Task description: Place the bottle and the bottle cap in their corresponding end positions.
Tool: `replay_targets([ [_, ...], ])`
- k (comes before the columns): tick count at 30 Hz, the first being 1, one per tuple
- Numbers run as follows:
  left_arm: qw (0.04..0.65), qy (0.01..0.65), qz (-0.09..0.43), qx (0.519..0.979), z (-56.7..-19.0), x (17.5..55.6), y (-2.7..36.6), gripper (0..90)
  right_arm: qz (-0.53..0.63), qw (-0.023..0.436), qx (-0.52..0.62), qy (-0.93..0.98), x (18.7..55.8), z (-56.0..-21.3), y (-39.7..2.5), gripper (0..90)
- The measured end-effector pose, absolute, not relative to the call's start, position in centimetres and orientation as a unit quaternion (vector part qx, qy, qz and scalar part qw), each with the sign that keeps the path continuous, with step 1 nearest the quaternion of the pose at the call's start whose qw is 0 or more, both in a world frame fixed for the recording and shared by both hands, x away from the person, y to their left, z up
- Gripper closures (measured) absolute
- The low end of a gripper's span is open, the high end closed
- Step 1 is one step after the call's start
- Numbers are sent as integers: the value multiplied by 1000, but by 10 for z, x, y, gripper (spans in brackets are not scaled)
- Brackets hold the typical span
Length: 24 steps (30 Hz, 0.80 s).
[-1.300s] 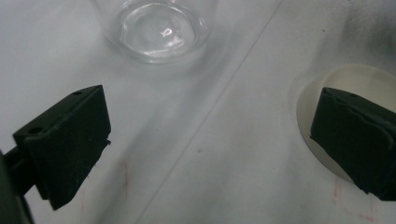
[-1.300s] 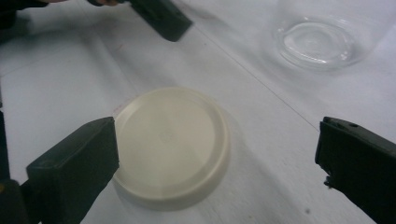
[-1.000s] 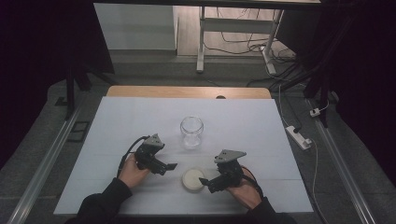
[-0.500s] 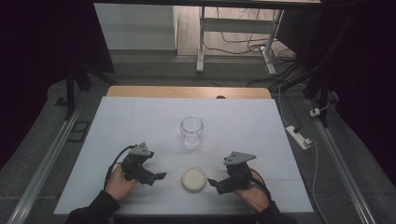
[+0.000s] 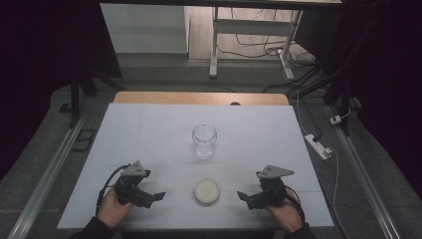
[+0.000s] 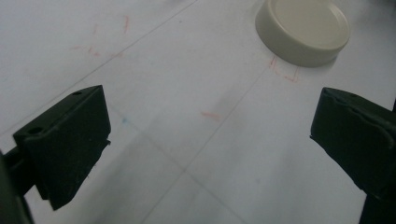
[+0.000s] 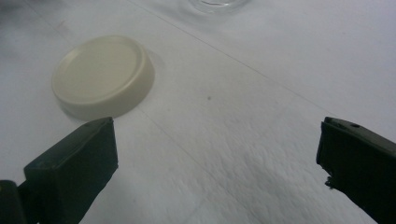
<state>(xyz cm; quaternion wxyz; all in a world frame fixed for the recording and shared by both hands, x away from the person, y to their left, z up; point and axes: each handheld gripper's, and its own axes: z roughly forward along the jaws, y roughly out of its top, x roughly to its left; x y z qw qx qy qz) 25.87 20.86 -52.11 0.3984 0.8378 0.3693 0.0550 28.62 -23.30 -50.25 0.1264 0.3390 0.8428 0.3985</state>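
1. While the cream lid (image 5: 206,190) is lying flat on the white table (image 5: 149,129), both grippers are flanking it, perhaps preparing a pickup.
2. The left gripper (image 5: 154,197) is holding its jaws wide, gripping nothing.
3. The right gripper (image 5: 243,196) is standing equally wide.
4. The glass jar (image 5: 204,141) is waiting upright behind the lid, open.

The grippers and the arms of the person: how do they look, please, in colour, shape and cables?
Both are black hand-held tools. The left gripper and the right gripper each carry a grey three-cornered plate on top and end in two blocky black jaws with flat pads. A black cable loops from each. The person wears dark sleeves.
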Motion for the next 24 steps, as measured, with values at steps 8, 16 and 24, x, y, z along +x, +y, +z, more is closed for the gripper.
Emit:
replay_targets([
  [8, 401, 406, 66, 819, -521, 240, 233, 0, 396, 130, 362, 834, 279, -501, -252, 0],
  [16, 399, 432, 73, 805, -523, 219, 254, 0, 389, 142, 379, 828, 271, -501, -270, 0],
  [24, 396, 451, 79, 796, -525, 202, 270, 0, 383, 152, 395, 821, 262, -500, -284, 0],
])
